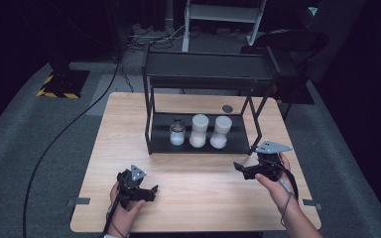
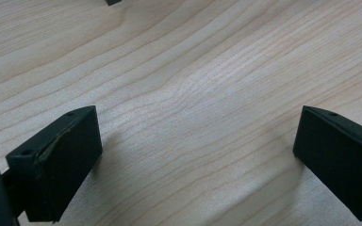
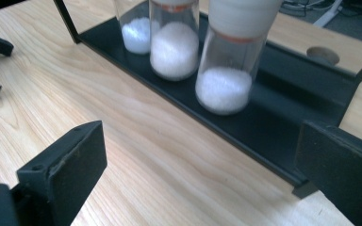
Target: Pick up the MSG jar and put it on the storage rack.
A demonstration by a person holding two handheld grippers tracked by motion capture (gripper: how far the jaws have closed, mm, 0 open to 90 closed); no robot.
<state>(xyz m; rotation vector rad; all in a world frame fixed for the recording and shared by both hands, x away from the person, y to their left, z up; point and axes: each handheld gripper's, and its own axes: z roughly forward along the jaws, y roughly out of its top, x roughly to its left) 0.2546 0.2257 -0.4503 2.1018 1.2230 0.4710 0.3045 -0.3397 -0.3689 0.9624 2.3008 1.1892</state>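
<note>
Currently both tongs rest low over the worktop [image 1: 129,124] with jaws spread wide and nothing between them. The left tongs [image 1: 146,191] sit at the lower left of the high view, facing bare wood. The right tongs [image 1: 242,168] sit at the lower right, angled toward the black rack [image 1: 151,134]; this heading suggests a reach for the nearest jar.

Three jars stand in a row on the rack's lower shelf, centre of the high view: a small dark-capped jar [image 1: 177,133], a middle jar [image 1: 199,131] and a right-hand jar [image 1: 221,132], each part-filled with white granules. In the right gripper view the right-hand jar [image 3: 231,61] stands closest.

Obstructions: the rack's front lip, its right leg [image 1: 254,126] and the upper shelf [image 1: 208,69] limit the approach. The jars stand close together, leaving little jaw clearance.
</note>
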